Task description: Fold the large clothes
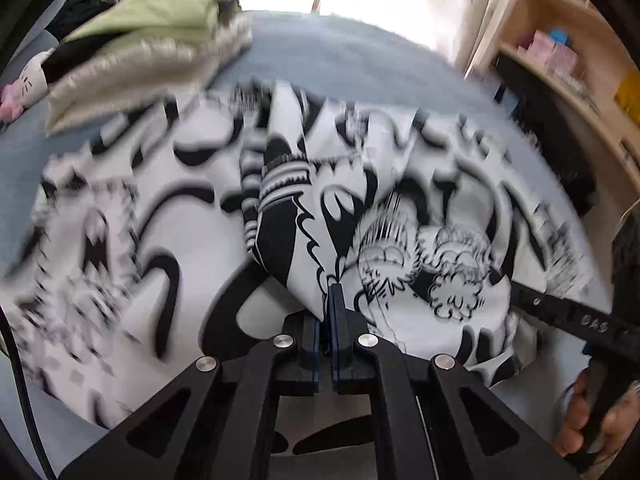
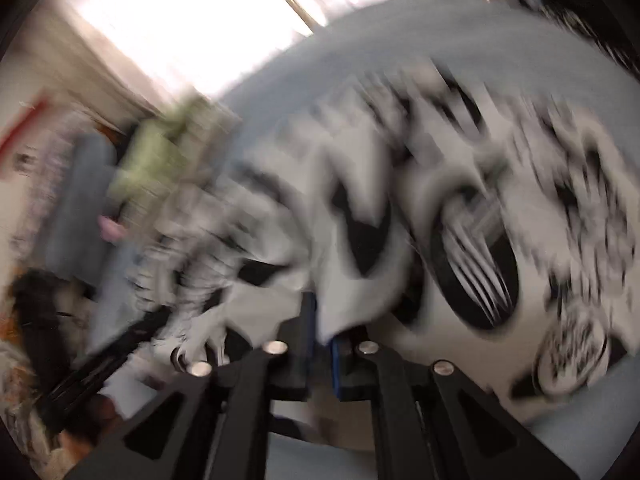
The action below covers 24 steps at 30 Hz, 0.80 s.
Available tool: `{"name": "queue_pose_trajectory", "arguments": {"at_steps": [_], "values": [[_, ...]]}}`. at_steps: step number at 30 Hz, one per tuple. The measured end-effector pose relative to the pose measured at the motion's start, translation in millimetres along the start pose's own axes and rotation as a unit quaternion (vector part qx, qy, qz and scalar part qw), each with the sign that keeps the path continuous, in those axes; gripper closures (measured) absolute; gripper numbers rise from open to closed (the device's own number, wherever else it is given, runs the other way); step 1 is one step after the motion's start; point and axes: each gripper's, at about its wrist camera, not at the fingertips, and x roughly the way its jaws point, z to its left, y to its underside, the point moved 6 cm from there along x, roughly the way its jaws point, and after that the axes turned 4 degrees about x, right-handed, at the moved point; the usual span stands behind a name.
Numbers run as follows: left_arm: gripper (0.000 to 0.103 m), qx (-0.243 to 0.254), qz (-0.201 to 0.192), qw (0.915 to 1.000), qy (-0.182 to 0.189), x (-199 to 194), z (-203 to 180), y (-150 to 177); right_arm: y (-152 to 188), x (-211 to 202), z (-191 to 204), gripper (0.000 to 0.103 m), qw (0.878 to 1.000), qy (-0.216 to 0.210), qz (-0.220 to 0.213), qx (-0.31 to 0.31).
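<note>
A large white garment with black cartoon graffiti print (image 1: 168,216) lies spread on a grey-blue bed. My left gripper (image 1: 333,292) is shut on a raised fold of the garment near its middle. The other gripper's black finger (image 1: 560,308) reaches into the cloth from the right. In the blurred right wrist view the same garment (image 2: 500,184) fills the frame. My right gripper (image 2: 324,332) is shut on a bunched edge of the garment, with cloth between the blue pads.
A folded green and cream blanket (image 1: 148,52) lies at the bed's far left, with a pink and white plush toy (image 1: 20,84) beside it. A wooden shelf (image 1: 568,64) stands on the right. A bright window is behind the bed (image 1: 340,48).
</note>
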Motion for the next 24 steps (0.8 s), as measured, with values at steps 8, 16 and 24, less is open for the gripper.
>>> {"name": "queue_pose_trajectory", "arguments": {"at_steps": [8,16,24], "values": [[0.076,0.002,-0.025,0.9995,-0.021,-41.4,11.3,-5.9,4.6,-35.5,-3.5,0.070,0.999,0.019,-0.026,0.002],[0.072,-0.015,-0.097,0.9949,-0.021,-77.6,11.1,-45.4,-14.7,-75.7,48.4,0.070,0.987,0.009,-0.127,-0.095],[0.077,-0.013,-0.093,0.9955,-0.009,-10.4,-19.7,-107.2,-68.3,1.4,96.3,0.070,0.987,-0.010,-0.111,-0.113]]}}
